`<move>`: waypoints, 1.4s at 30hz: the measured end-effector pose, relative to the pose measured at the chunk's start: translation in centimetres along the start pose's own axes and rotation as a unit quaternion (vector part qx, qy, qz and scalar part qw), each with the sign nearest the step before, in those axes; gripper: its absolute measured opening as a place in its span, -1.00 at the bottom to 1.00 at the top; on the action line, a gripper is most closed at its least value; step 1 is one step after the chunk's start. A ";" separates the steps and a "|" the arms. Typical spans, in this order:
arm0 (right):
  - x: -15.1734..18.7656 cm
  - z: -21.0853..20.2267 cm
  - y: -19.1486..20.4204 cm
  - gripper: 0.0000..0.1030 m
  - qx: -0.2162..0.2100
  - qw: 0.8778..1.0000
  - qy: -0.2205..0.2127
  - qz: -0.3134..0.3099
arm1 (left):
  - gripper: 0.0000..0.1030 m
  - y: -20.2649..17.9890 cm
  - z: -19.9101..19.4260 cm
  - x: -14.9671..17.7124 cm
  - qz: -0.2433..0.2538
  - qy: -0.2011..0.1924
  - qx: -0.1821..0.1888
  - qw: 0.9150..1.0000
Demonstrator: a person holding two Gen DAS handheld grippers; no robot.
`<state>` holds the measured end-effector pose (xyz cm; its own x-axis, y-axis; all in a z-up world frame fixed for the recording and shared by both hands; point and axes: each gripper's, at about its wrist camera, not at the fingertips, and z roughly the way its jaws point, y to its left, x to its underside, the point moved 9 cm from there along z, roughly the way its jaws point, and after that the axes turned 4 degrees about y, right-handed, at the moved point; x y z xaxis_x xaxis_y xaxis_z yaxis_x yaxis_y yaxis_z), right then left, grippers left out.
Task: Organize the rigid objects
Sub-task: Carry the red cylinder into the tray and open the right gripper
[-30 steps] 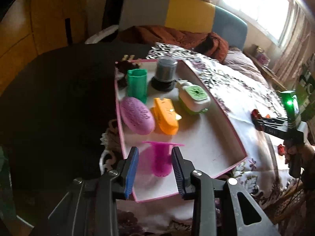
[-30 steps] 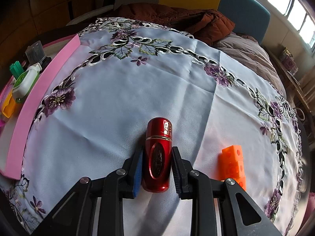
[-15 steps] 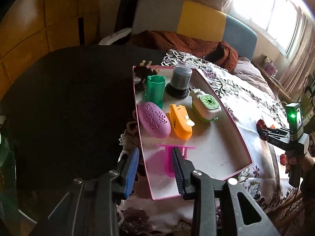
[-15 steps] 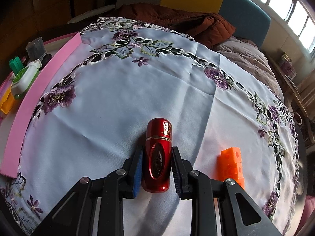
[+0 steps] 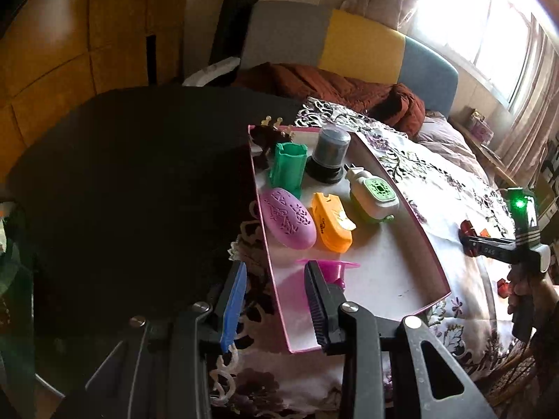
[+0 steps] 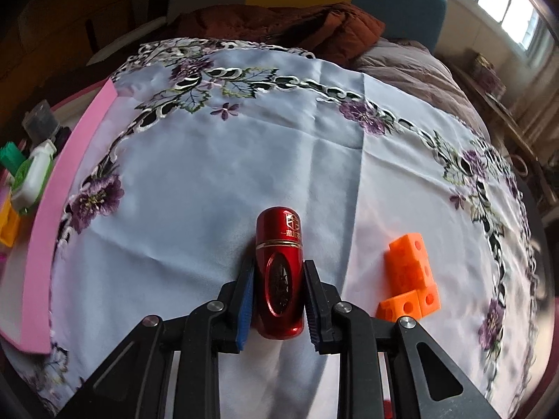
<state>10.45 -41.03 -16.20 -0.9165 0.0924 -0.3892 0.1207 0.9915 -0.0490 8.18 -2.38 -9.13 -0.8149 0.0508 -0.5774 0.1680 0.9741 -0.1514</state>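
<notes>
Right gripper [image 6: 276, 296] pinches red canister [image 6: 279, 272], long axis along the fingers; pink tray [image 6: 52, 216] lies well left. Left gripper [image 5: 276, 300] spread, empty.

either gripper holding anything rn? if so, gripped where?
Right gripper is shut on the red bottle, pads on the sides of its lower body, cap end sticking out forward. Left gripper is open and holds nothing.
</notes>
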 end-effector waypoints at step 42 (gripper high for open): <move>1.6 -8.9 23.2 -0.49 -0.194 0.976 -0.031 -0.099 | -0.34 3.4 0.7 0.8 -0.039 0.005 -0.011 0.999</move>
<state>8.38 -17.05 -9.82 -0.8808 -0.0980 -0.4632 -0.2204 0.9508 0.2178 8.45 0.85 -10.66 -0.8306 -0.0239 -0.5563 0.0913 0.9797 -0.1785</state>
